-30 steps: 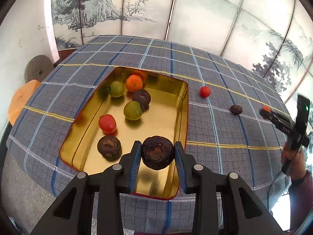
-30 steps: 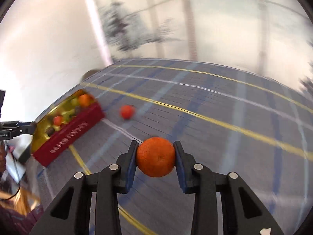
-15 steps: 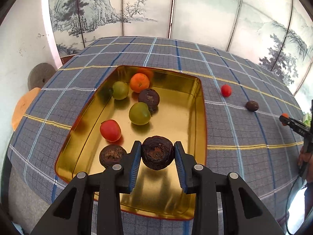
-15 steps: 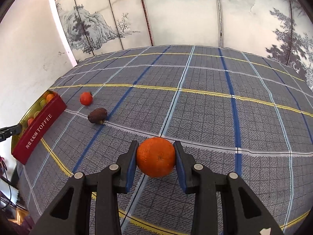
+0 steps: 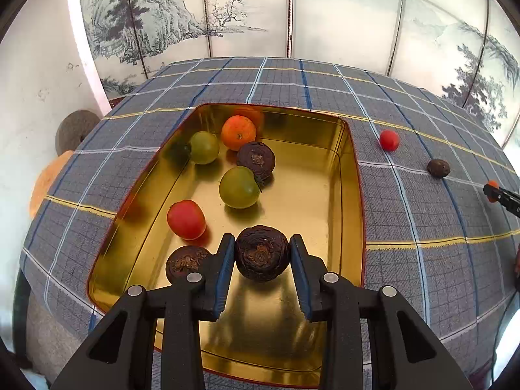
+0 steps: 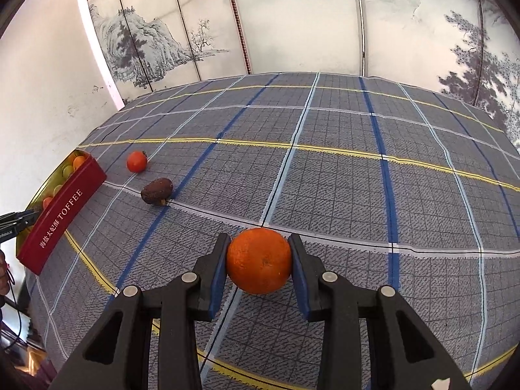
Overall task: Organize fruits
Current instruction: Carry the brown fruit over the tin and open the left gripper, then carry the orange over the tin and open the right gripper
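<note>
Plaid tablecloth (image 6: 325, 162) across most of both frames. Gold tin (image 5: 325, 214) centre of left wrist view; red "TOFFEE" side at left edge of right wrist view. Inside: six fruits, upper left to lower left. Left gripper (image 5: 262, 253) lower centre, clamped on dark wrinkled fruit (image 5: 262, 253) above tin floor. Right gripper (image 6: 259, 260) lower centre, clamped on orange (image 6: 259, 260) above cloth. Loose on cloth, left of centre: small red fruit (image 6: 136, 161), brown fruit (image 6: 156, 190).
</note>
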A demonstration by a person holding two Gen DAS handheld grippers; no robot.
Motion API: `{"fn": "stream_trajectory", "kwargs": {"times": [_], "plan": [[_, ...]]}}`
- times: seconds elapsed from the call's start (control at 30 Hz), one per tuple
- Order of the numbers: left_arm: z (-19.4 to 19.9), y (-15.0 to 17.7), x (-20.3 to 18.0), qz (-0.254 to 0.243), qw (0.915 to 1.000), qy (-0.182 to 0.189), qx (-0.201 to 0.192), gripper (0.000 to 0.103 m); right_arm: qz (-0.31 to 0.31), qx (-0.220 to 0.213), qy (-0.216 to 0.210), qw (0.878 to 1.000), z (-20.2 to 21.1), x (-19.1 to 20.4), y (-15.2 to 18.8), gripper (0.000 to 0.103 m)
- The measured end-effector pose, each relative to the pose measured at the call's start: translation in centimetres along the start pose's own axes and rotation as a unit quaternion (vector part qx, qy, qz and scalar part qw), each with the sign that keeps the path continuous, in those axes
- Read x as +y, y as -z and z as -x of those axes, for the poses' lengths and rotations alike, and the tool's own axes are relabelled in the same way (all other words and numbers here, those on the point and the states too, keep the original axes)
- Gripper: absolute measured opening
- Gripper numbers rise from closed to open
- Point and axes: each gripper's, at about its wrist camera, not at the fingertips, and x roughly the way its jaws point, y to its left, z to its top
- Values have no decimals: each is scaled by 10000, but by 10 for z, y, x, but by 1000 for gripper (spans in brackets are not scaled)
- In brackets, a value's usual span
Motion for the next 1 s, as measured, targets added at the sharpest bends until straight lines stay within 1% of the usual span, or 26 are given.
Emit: {"fn": "stream_trajectory", "kwargs": {"times": [0.23,0.27,0.3,0.37,0.43,0.5,0.73,0.9,1.0], "plan": [[0,-1,-1,-19,9999,-126,-10,38,-4,-3,14,10000,0,-2,0,33],[1,-1,-1,-23,9999,-138,-23,43,-6,-8,23,10000,0,-2,0,33],[2,-1,-1,-32,9999,-161,-54,53,-8,-9,28,10000,0,-2,1,33],[5,0,-1,-33,9996,-255,-149,62,-11,-13,43,10000,1,-2,1,33],[10,0,-1,-79,9989,-342,-309,64,-16,-20,59,10000,1,-3,1,33],[13,0,-2,-134,9983,-435,-360,67,-27,-11,62,10000,2,-4,1,33],[20,1,-4,-203,9973,-557,-423,69,-120,-5,28,9999,5,-2,4,33],[28,4,-4,-219,9966,-620,-488,70,-79,-25,-54,10000,12,7,7,33],[34,6,-3,-176,9970,-547,-523,70,-20,-83,-164,9998,20,18,4,33]]}}
